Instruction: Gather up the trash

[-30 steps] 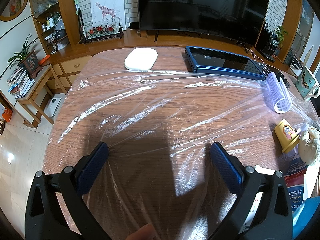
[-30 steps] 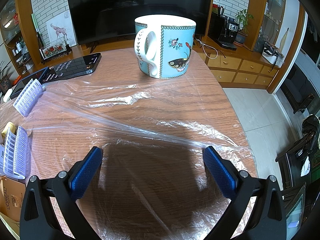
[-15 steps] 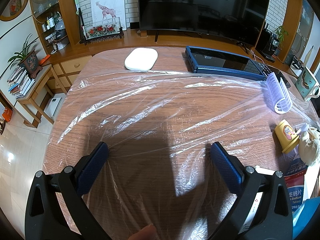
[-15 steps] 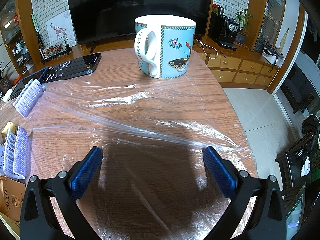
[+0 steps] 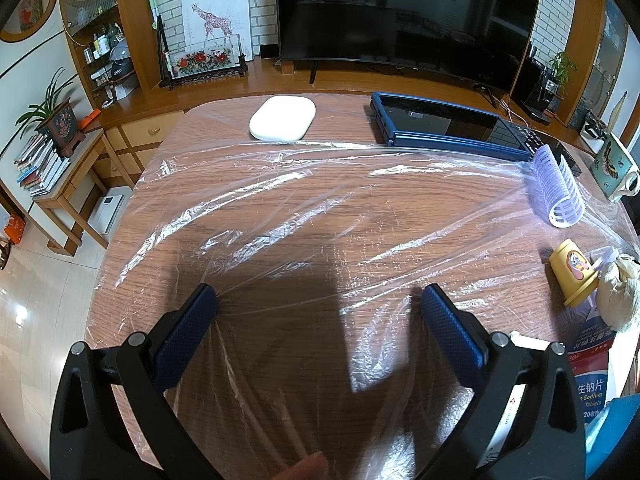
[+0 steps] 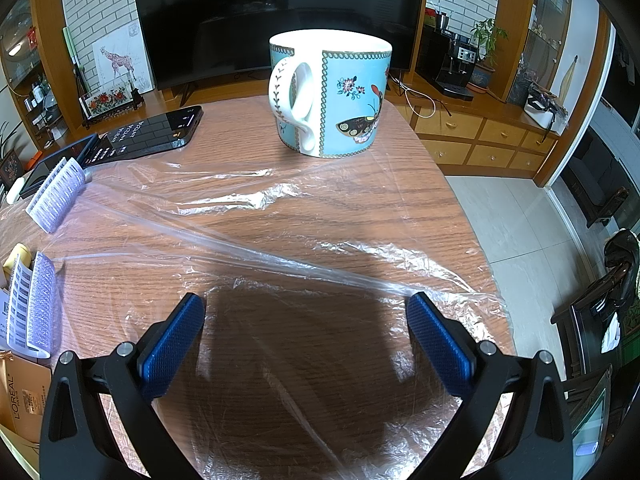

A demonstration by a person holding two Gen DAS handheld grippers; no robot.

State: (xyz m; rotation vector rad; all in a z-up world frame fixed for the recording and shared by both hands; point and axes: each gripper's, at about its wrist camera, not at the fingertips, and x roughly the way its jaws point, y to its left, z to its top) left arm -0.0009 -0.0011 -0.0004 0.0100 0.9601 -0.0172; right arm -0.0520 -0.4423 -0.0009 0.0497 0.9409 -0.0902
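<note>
A clear plastic sheet (image 5: 320, 208) lies spread and wrinkled over the wooden table (image 5: 224, 120); it also shows in the right wrist view as plastic sheet (image 6: 280, 200). My left gripper (image 5: 318, 300) hovers open just above it near the front edge, nothing between its blue pads. My right gripper (image 6: 306, 308) is open too, over the sheet's right end. At the right of the left wrist view lie a yellow cup (image 5: 572, 272) on its side, a crumpled beige wad (image 5: 618, 290) and a medicine box (image 5: 590, 376).
A white pad (image 5: 283, 117) and a blue tablet (image 5: 440, 126) lie at the far side. A purple hair roller (image 5: 558, 190) rests right. A butterfly mug (image 6: 332, 94), a dark phone (image 6: 154, 130), two rollers (image 6: 56, 196) and a cosmetics box (image 6: 24, 400) appear in the right wrist view.
</note>
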